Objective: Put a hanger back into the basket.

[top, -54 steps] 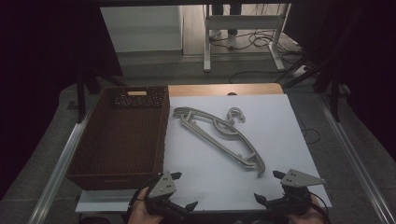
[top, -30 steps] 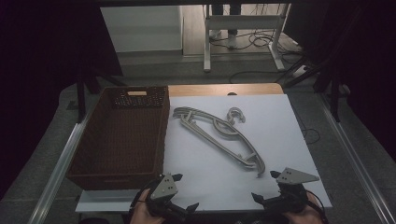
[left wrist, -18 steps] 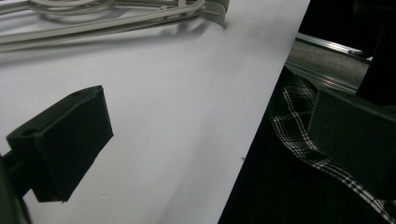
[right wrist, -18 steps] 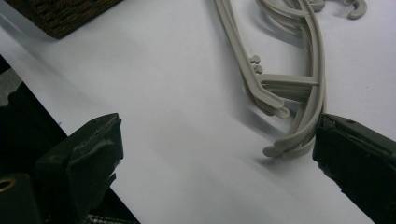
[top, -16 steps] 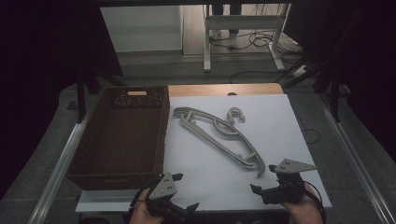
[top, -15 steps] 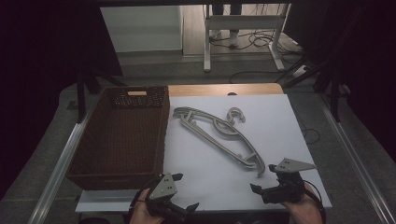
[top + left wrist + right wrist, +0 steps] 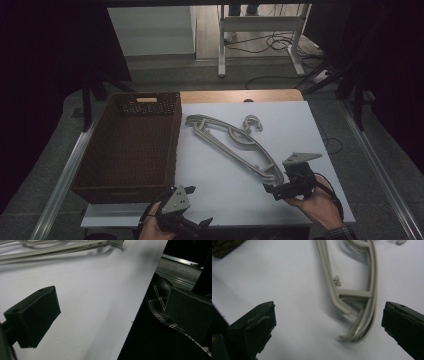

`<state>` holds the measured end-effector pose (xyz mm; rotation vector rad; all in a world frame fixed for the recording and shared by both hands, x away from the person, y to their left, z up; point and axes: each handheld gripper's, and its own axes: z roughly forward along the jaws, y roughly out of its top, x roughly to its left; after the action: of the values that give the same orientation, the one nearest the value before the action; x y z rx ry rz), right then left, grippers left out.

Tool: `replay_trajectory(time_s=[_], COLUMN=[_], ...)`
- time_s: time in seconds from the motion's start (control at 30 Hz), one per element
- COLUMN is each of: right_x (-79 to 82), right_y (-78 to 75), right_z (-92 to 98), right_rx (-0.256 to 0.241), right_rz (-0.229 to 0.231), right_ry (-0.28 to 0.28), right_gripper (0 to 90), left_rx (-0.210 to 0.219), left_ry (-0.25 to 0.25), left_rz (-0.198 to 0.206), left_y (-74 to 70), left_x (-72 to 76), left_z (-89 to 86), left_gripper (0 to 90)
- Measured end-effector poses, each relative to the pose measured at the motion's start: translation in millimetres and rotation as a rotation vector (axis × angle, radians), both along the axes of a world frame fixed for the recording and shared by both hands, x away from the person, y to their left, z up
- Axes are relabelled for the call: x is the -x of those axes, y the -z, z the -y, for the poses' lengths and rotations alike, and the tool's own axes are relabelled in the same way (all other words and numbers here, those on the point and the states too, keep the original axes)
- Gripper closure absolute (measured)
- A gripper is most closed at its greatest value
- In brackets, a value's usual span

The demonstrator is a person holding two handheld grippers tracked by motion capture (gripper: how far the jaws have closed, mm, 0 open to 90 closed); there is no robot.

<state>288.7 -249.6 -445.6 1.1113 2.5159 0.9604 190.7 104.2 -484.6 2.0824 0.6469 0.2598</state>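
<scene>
- Since the earliest frame the right gripper has slid up and leftward from the lower right corner toward the near end of the hangers; the left gripper has hardly budged at bottom centre.
- Left of frame, the brown basket sits beside the white board, just left of the hangers.
- That left gripper hovers low over the board's front edge, jaws spread wide, gripping nothing.
- Centre frame, the grey hangers lie flat, seemingly stacked, long axis running diagonally from upper left, near the basket's top corner, to lower right; the hook curls toward the top of the frame.
- Right of centre, the right gripper stands wide open and empty; in the right gripper view the hangers' curved tip lies between the jaws but ahead of them.
- To do it well, I'd say: push forward until the tip is well between the pads, stay low to the board, and close across both bars so the stack lifts together.
</scene>
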Motion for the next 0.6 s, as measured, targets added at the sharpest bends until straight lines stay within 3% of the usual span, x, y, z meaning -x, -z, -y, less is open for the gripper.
replay_trajectory(time_s=[0.07,0.4,0.6], right_x=[-9.8,-47.1,-63.5], right_y=[-2.8,-5.5,-6.7], right_z=[-5.0,-9.4,-8.8], right_rx=[0.029,0.069,0.106], right_rz=[0.003,-0.025,-0.031], right_ry=[0.005,0.019,0.025], right_gripper=[1.2,19.7,24.2], left_rx=[-0.002,-0.017,-0.023], left_ry=[0.0,0.006,0.004], left_rz=[0.001,0.002,0.004], left_y=[-0.4,0.3,0.2], left_x=[0.4,0.5,0.3], left_z=[0.1,2.6,2.7], left_gripper=[0.2,0.2,0.2])
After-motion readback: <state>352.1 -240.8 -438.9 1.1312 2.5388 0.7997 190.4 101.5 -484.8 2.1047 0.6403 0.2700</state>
